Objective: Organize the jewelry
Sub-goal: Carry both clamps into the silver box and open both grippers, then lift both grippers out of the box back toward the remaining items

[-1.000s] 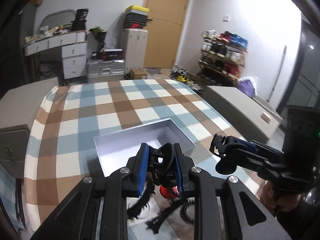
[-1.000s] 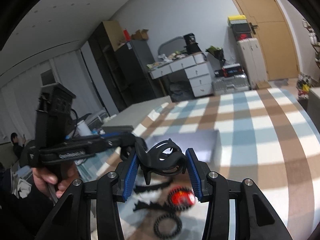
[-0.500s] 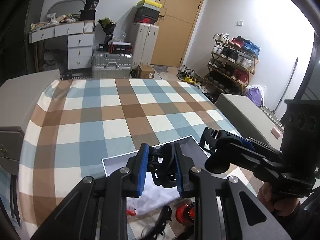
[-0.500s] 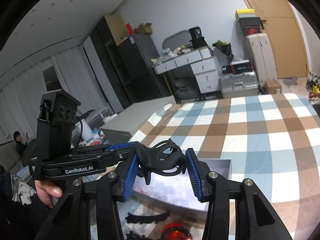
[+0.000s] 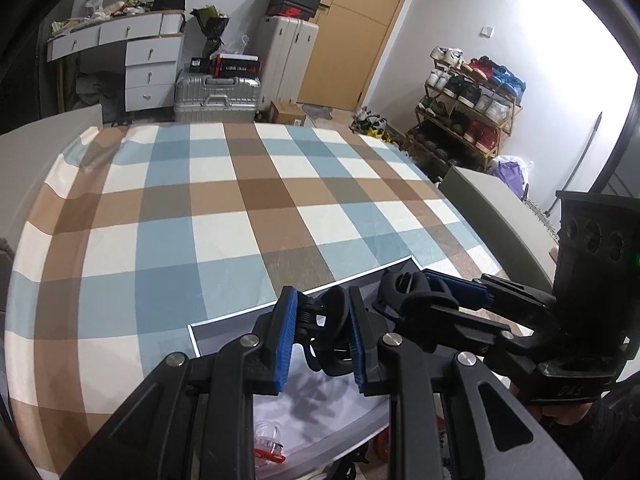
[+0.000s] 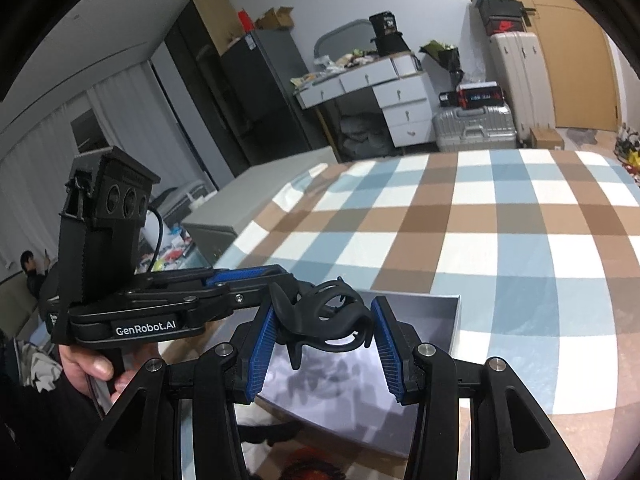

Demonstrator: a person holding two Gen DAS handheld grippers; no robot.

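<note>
While both claws hover above the open grey box (image 5: 224, 326), I have one black hair clip (image 6: 324, 320) shared between them. My left claw (image 5: 322, 338) is narrowed onto the clip's spring end, blue pads pinching it, which I judge keeps the clip's teeth spread. My right claw (image 6: 322, 344) stands wider around the curved prongs; its pads sit right at the prongs, though I cannot tell if they press firmly. I hold the clip over the box's bare floor so it should fall inside when let go. A small red and clear trinket (image 5: 269, 446) lies at the near end of the box, below the clip. Past the box stretches the checked table (image 5: 224, 216)
</note>
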